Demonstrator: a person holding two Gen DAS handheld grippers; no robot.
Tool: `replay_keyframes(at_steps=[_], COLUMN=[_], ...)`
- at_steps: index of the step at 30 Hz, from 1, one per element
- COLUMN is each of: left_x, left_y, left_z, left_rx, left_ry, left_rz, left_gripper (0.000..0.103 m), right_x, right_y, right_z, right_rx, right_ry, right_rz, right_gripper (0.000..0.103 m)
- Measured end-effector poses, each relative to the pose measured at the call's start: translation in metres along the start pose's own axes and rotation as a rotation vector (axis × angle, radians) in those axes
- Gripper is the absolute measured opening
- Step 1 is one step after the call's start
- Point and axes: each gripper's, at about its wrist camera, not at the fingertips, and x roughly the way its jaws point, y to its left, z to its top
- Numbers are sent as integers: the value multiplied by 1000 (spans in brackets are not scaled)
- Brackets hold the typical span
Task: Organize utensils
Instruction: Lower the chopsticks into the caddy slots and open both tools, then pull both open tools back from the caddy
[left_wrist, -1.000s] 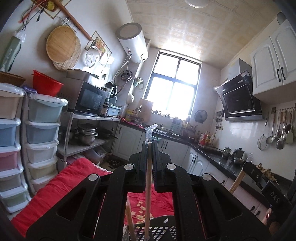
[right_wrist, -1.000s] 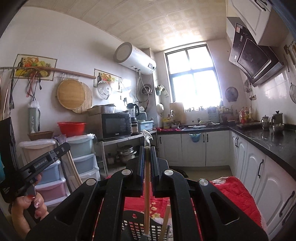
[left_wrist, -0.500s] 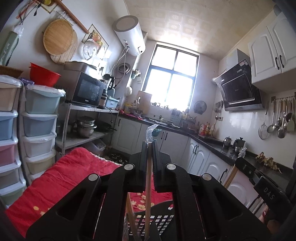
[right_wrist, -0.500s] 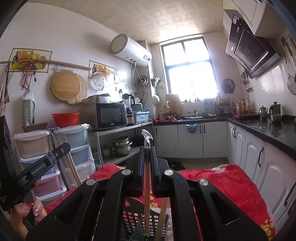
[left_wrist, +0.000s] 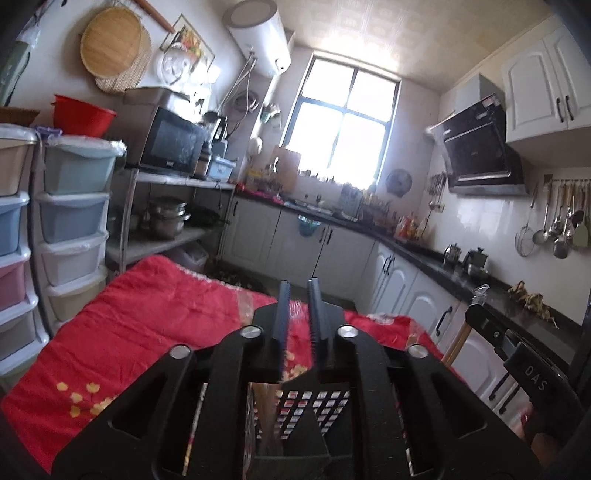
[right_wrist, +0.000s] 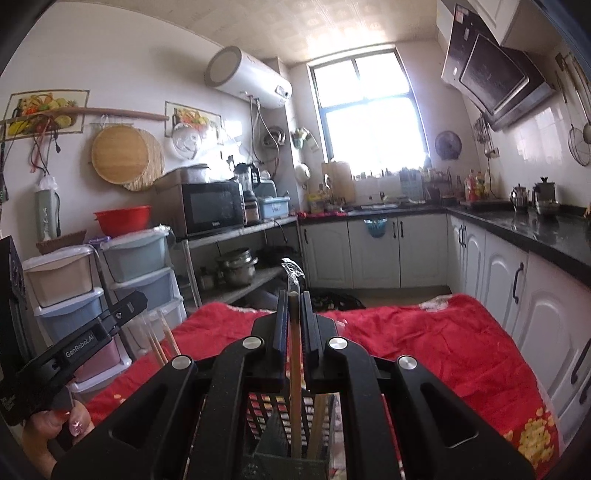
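Ahead of me a bright window (left_wrist: 341, 125) lights the kitchen; white cabinets (right_wrist: 373, 251) run below, stacked drawers (left_wrist: 70, 221) stand left, black counter (right_wrist: 535, 232) right.

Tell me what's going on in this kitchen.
A person holds a tool in each hand over a black basket on a red cloth. Both tools' jaws have just been opening: the left tool has nothing between them, while a wooden chopstick stands between the right tool's, its lower end in the basket.

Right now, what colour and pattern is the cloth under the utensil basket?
The cloth is red with small yellow flower prints; it shows best in the right wrist view, around the black basket.
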Motion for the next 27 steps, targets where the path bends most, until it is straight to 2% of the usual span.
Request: replay_keyframes(at_steps=[2,3,6,8,12,14,19,27], left_x=[1,1,-2,-5,-15,-20,-36,-59], left_y=[4,5,7,9,11,13,13,13], left_z=[-2,-2,-3,-3,-1,0,2,4], left_rx=[-17,-23,-32,-40,-48,-57,-63,-68], left_ry=[27,39,55,62,68,70,60,49], left_rz=[0,0,4,1,9,7,-10,-23], left_gripper=[21,22,32,45,60,72,92,92], right_x=[0,-1,-6,-9,-16,-20,-33,-56], right_y=[-2,-3,-5,-6,-6,-7,-8,-4], right_z=[-3,-3,-5,-5,-7,-8,-9,-8], right_rx=[17,24,35,41,45,51,60,56], right_ry=[16,18,28,38,63,71,82,83], right_rz=[-3,-4,-5,-7,-15,-22,-29,-26], right_gripper=[20,24,29,34,41,44,54,63])
